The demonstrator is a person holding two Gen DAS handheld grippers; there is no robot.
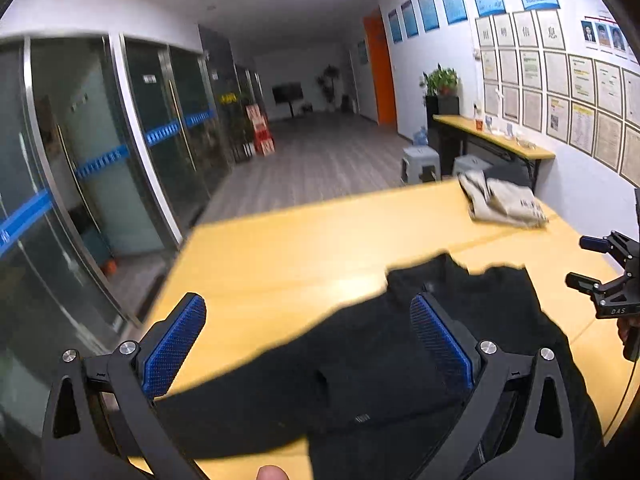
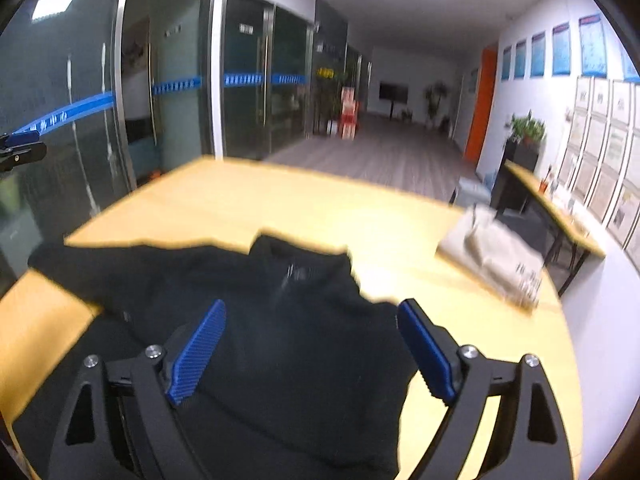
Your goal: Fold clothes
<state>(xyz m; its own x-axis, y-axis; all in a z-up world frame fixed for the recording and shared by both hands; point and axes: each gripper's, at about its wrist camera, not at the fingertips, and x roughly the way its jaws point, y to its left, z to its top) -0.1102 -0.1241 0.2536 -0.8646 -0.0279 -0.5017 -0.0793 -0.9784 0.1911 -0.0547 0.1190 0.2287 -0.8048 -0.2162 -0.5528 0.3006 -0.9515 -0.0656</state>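
Right now I have both claws wide and empty: left claw (image 1: 308,344) and right claw (image 2: 312,352) hang above the black garment (image 2: 248,320) sprawled on the worktop (image 2: 280,204) beneath them. Next, I judge, comes pinching an edge to fold.

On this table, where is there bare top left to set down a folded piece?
Bare wood runs along the far side of the table, between the black garment and the far edge, toward the glass wall. A narrower strip lies between it and the beige folded clothes. The near side is crowded: the black garment spreads under both open grippers.
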